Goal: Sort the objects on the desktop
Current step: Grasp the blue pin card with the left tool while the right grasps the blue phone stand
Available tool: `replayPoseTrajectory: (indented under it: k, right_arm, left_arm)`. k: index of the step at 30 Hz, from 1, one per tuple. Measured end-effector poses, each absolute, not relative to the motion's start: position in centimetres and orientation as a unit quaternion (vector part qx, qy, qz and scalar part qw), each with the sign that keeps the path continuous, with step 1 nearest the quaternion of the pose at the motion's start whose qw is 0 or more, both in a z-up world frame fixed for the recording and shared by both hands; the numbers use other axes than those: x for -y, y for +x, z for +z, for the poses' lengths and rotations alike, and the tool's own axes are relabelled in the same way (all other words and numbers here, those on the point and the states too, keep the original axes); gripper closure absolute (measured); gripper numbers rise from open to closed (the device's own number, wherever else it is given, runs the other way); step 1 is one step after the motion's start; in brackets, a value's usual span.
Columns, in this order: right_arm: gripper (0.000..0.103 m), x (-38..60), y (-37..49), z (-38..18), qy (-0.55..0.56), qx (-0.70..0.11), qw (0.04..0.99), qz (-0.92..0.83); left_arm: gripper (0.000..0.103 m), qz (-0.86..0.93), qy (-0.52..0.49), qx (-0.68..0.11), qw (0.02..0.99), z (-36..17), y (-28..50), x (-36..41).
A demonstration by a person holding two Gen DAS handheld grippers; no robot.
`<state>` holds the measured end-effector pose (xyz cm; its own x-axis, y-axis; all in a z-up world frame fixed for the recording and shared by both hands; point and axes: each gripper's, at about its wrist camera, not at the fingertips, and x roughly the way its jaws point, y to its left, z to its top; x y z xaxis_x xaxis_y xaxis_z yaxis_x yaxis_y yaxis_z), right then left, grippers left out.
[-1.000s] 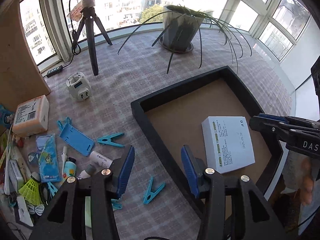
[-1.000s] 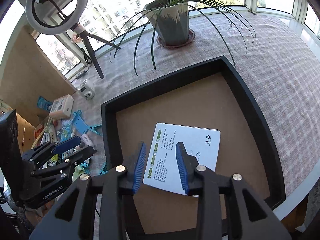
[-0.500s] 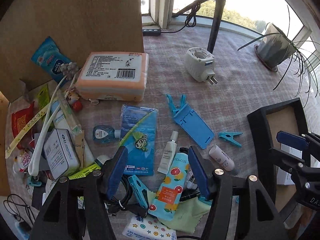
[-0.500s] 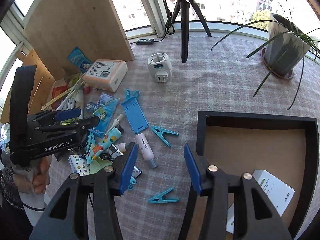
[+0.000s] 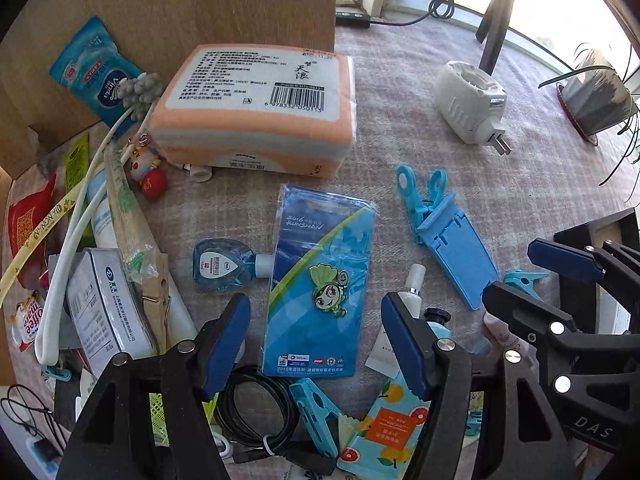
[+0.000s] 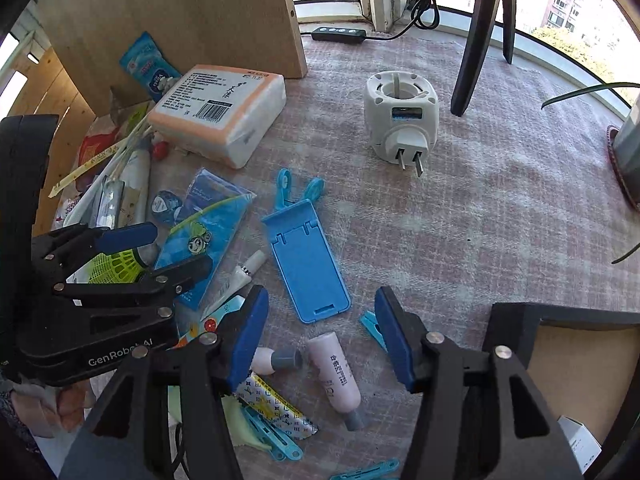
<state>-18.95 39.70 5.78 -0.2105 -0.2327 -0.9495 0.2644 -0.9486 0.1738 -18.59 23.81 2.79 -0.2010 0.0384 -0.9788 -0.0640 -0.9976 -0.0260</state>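
My left gripper (image 5: 316,340) points down over a heap of small items, its jaws opening with nothing pressed between them. Under it lies a blue badge card packet (image 5: 320,292), with a small blue bottle (image 5: 222,266) to its left and a fruit-print tube (image 5: 384,428) to its right. My right gripper (image 6: 320,336) hovers close beside it, jaws opening and empty, above a pink tube (image 6: 334,372) and the lower end of a blue phone stand (image 6: 306,256). Each gripper shows in the other's view: the right gripper (image 5: 536,284), the left gripper (image 6: 160,252).
An orange tissue pack (image 5: 260,104) and a white plug adapter (image 6: 402,116) lie farther back. The black tray (image 6: 560,314) is at the right, holding a white box (image 6: 580,444). Blue pegs (image 6: 370,326), a tripod leg (image 6: 476,40), a wooden board (image 5: 180,8) and a plant pot (image 5: 600,100) surround the pile.
Both grippers have swung left from above the black tray and its white box to the cluttered pile, dropping lower. Both pairs of jaws stand wider apart than before.
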Motion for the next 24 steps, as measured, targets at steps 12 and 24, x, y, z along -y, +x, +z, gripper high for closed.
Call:
replayPoseTrajectory:
  k: [12,24]
  right_arm:
    - [0.046,-38.2,-20.4,3.4,0.617,-0.054,0.14,-0.772]
    - [0.056,-40.1,-20.8,3.7,0.627,-0.038,0.149,-0.764]
  left_arm:
    - [0.037,0.772,-0.635,-0.01,0.02,1.0,-18.4,-23.2]
    - [0.03,0.768,-0.639,-0.031,0.031,0.9,-17.8,-25.0]
